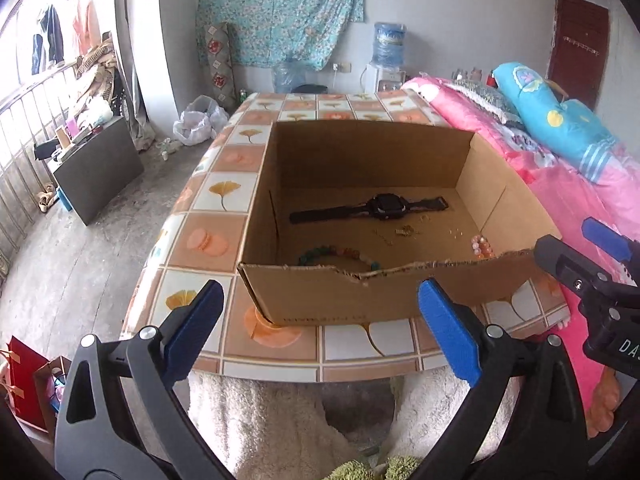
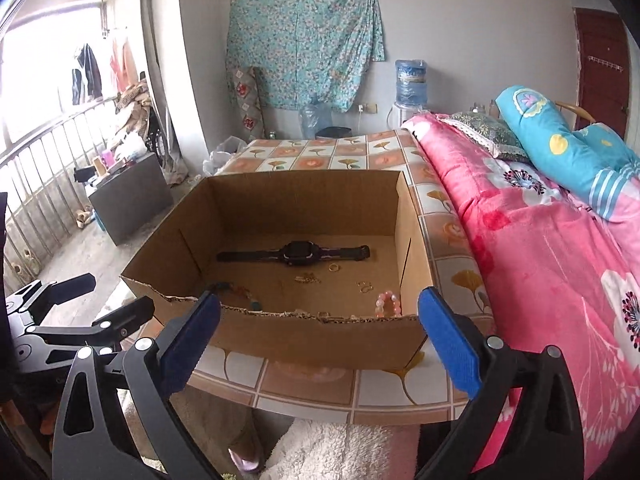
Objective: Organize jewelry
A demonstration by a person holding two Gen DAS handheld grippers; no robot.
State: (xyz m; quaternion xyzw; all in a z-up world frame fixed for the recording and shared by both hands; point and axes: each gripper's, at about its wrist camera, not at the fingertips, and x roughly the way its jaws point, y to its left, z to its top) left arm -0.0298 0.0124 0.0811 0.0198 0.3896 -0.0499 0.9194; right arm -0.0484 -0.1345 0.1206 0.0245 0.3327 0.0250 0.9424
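Left wrist view: the left tool (image 1: 320, 332) stands with its jaws spread wide and nothing between them, hovering in front of the near wall of an open cardboard box (image 1: 360, 296). The box rests on a table (image 1: 224, 196) covered with a tiled leaf-pattern cloth. The near wall of the box has a torn upper edge.

Contents of the box floor:
- A black wristwatch (image 1: 372, 208) lies flat, strap extended, toward the far side.
- A multicoloured bead bracelet (image 1: 336, 254) lies against the near wall, left of centre.
- A pink bead bracelet (image 1: 482, 246) lies in the near right corner.
- A thin gold chain (image 1: 400, 233) and small gold rings (image 1: 456, 233) lie between the watch and the bracelets; finer detail cannot be told.

The right tool (image 1: 588, 252) appears at the right edge of this view, beside the near right corner of the box and apart from it.

Right wrist view: the right tool (image 2: 320, 336) is likewise released, jaws wide, empty, positioned before the near wall of the box. The left tool appears at the left edge, beside the near left corner of the box. A bed with a pink floral quilt (image 2: 540, 248) adjoins the right side of the table, carrying a blue patterned pillow (image 2: 560, 140).
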